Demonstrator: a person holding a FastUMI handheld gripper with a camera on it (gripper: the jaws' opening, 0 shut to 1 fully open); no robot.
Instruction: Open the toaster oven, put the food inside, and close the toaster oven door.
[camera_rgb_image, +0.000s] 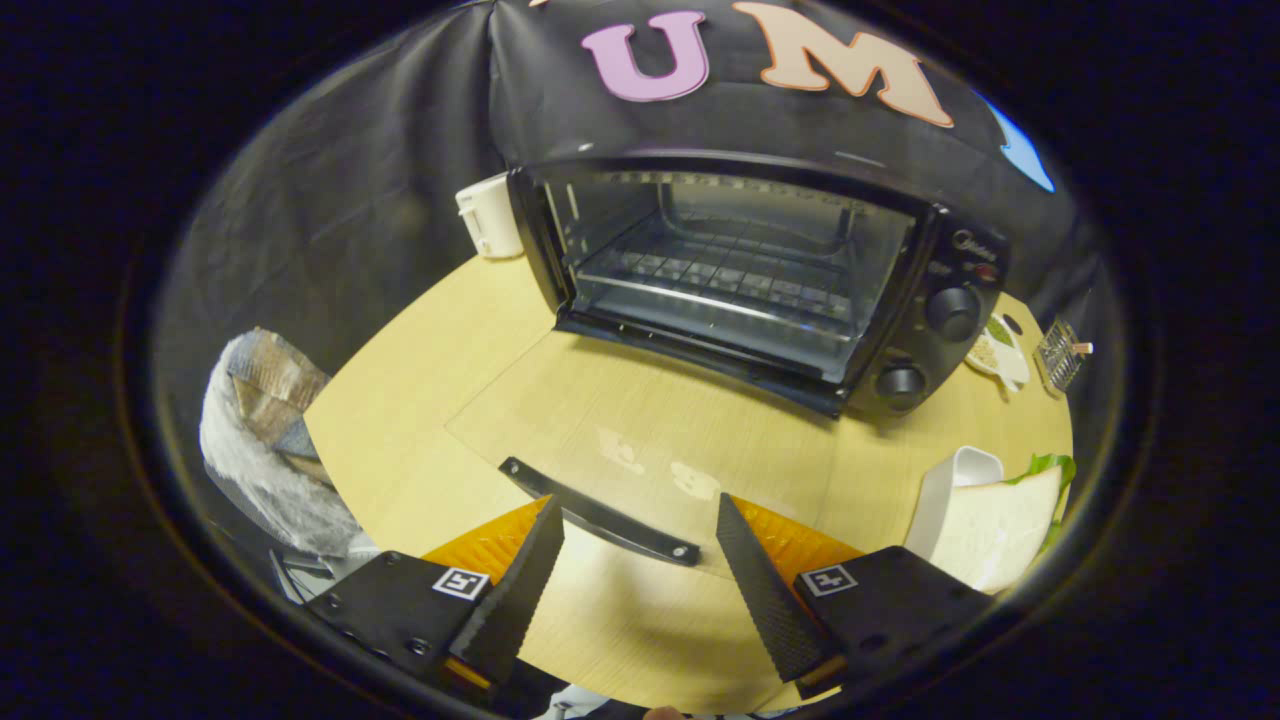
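The gripper (635, 535) is open: its two black ribbed fingers (515, 590) stand apart, with nothing clamped between them. Orange panels and black blocks with square markers sit behind the fingers.

Between the fingertips, and extending to the left of them, lies the black door handle (600, 512), a flat bar with a screw at each end. It is attached to the glass door (640, 440) of the toaster oven (740, 280). The door is folded fully down and lies flat over the wooden table (420, 400); the table grain shows through the clear glass, and faint white reflections mark the pane.

Beyond the door stands the toaster oven body, with a black housing. Its cavity is open and holds a wire rack (720, 275) set horizontally, with a heating rod along the front lower edge. To the right of the cavity, the control panel carries two round black knobs (950, 312), one above the other, and a small red lamp above them.

To the right of the fingers, near the table edge, sits a white dish (945, 495) holding the food, a sandwich (1005, 525) of pale bread with green leaf showing at its upper edge. It is well apart from the oven cavity.

A white container (490, 215) stands left of the oven against the cloth wall.
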